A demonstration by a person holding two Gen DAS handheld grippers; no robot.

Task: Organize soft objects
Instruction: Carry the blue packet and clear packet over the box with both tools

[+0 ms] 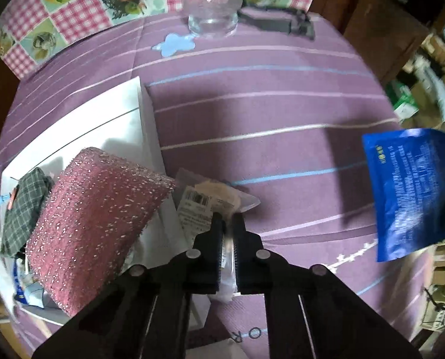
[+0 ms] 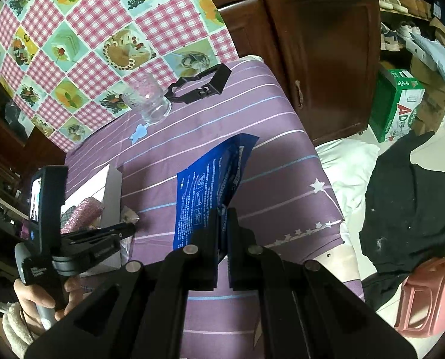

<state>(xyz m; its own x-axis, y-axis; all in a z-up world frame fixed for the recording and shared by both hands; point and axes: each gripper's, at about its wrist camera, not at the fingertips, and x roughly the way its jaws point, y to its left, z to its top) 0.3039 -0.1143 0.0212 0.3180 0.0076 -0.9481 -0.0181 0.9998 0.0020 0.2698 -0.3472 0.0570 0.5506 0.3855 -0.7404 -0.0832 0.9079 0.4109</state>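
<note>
My left gripper [image 1: 228, 220] is shut on a clear plastic packet with a barcode label [image 1: 204, 203], held at the right rim of a white box [image 1: 138, 113]. In the box a pink sparkly sponge [image 1: 99, 224] leans on the rim, with a green plaid cloth [image 1: 23, 209] beside it. My right gripper [image 2: 222, 215] is shut on a blue printed pouch [image 2: 210, 182] and holds it above the purple striped tablecloth [image 2: 267, 185]. The pouch also shows at the right of the left wrist view [image 1: 414, 191]. The left gripper also shows in the right wrist view [image 2: 108, 233].
A clear glass [image 1: 212, 3] stands at the back of the table beside a black plastic frame [image 1: 279, 21]. A light blue star-shaped piece [image 1: 174, 45] lies near the glass. A brown wooden cabinet [image 2: 321, 59], boxes, black cloth and a pink stool [image 2: 432, 296] are right of the table.
</note>
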